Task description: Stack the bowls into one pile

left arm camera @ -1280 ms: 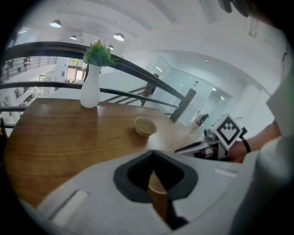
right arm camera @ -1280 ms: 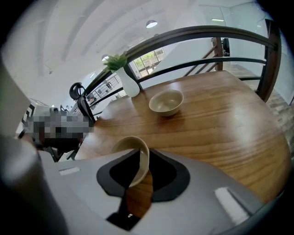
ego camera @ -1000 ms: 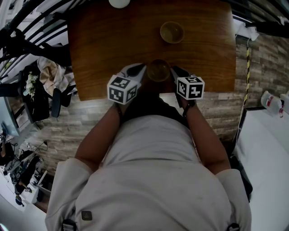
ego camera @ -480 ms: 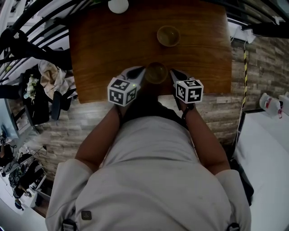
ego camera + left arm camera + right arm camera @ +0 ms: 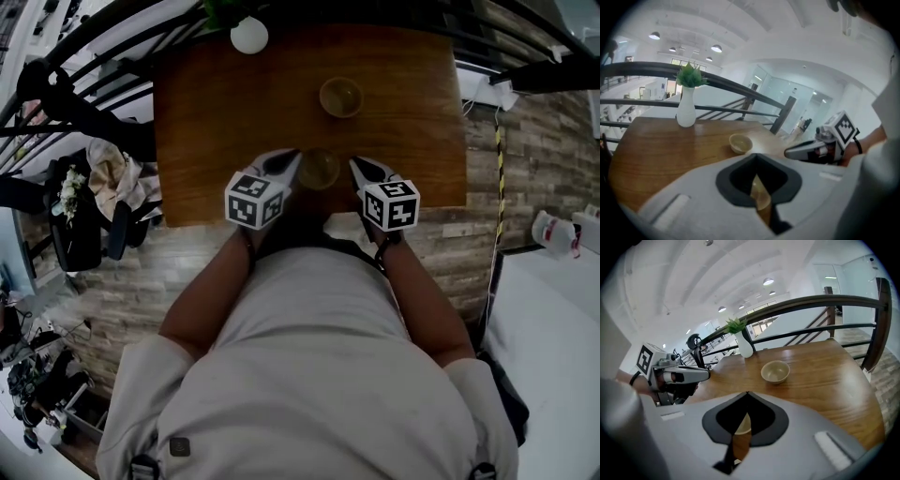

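Observation:
Two tan bowls stand on the wooden table [image 5: 206,112]. The far bowl [image 5: 340,96] sits apart near the table's middle and also shows as the far bowl [image 5: 740,143] and the far bowl [image 5: 776,371]. The near bowl [image 5: 319,167] is close to the front edge, between both grippers. My left gripper [image 5: 289,159] is just left of it and my right gripper [image 5: 359,165] just right of it. In each gripper view the jaws meet at the tips, and part of the near bowl [image 5: 760,193] [image 5: 742,423] shows through the gap behind them. Neither gripper holds anything.
A white vase [image 5: 248,35] with a green plant stands at the table's far left corner. A dark railing [image 5: 825,301] runs behind the table. The front table edge lies right by the grippers, with brick-pattern floor [image 5: 487,187] beyond the right side.
The head view has shifted, so the table sits lower in the picture. Both grippers still flank the near bowl, and neither bowl has moved.

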